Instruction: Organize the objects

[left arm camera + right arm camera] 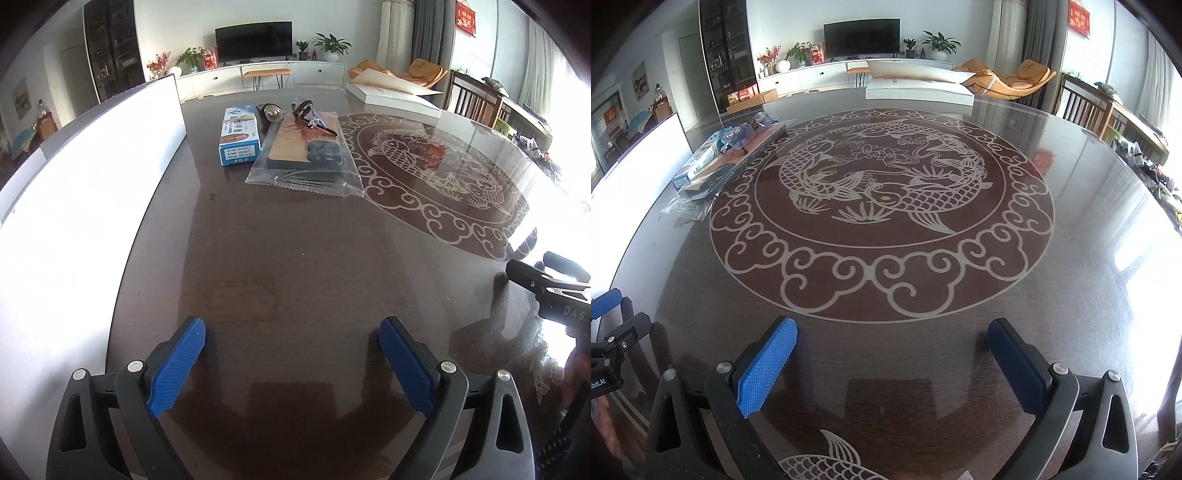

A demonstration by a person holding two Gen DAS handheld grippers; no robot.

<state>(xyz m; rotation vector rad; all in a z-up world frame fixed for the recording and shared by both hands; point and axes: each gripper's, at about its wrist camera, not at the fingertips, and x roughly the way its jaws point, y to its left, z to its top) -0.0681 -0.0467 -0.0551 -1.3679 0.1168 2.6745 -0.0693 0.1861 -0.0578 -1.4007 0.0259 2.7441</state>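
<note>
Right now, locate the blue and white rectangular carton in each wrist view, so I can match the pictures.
Left wrist view: blue and white rectangular carton lies upper centre-left, touching the clear plastic bag's left edge.
Right wrist view: the carton lies far left, foreshortened, beside the same bag.
Shared landmark: the black television on the far wall.

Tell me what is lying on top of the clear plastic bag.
On the clear plastic bag lie dark-framed glasses, at its far end. Inside it show a tan card and a dark item. What lies beneath the bag is hidden.
</note>
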